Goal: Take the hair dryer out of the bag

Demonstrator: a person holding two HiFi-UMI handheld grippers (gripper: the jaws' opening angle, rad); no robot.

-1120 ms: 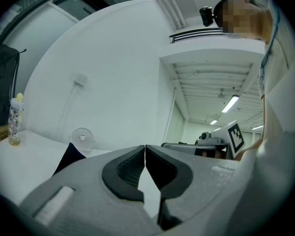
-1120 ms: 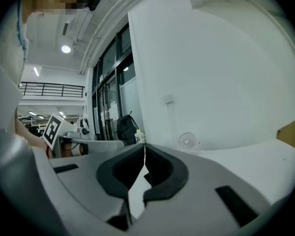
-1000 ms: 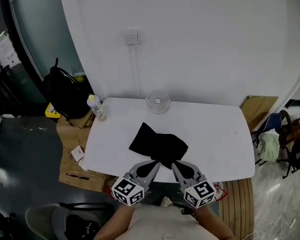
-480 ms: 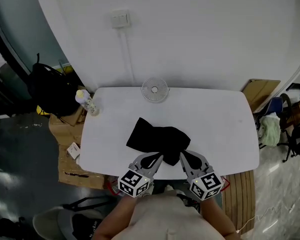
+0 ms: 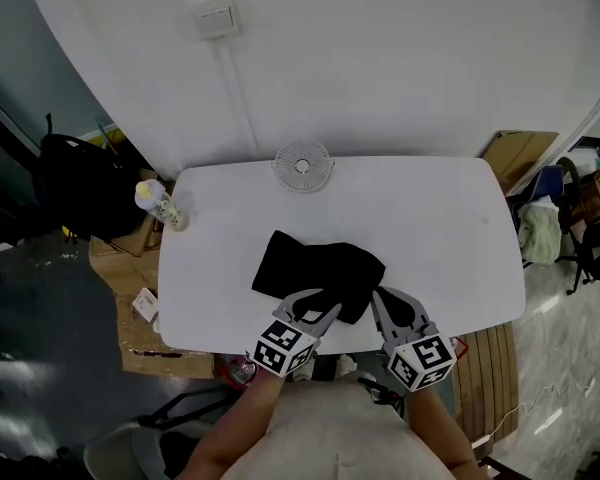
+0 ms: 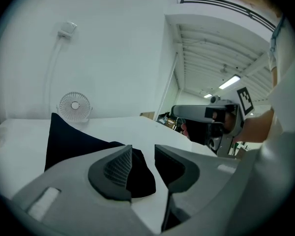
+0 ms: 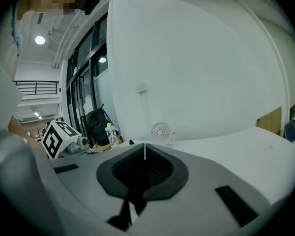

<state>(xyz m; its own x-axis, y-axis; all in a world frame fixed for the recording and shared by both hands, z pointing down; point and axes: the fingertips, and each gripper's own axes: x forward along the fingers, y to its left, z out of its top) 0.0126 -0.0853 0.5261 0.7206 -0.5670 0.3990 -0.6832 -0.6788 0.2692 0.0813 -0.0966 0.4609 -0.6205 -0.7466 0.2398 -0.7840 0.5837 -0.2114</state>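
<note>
Bag: black, lying on the white desk near its front edge, just ahead of both tools.
Hair dryer: not visible; presumably inside the bag.
Long axis: the bag runs across the desk, left to right, with its right end bunched. Which end is the mouth cannot be told.
Left tool: jaws part-way apart and opening; the bag's near edge shows in the gap, but the pads are not pressing on it.
Right tool: jaws together, holding nothing, just beside the bag's right end.
Nearer: the left tool.
</note>
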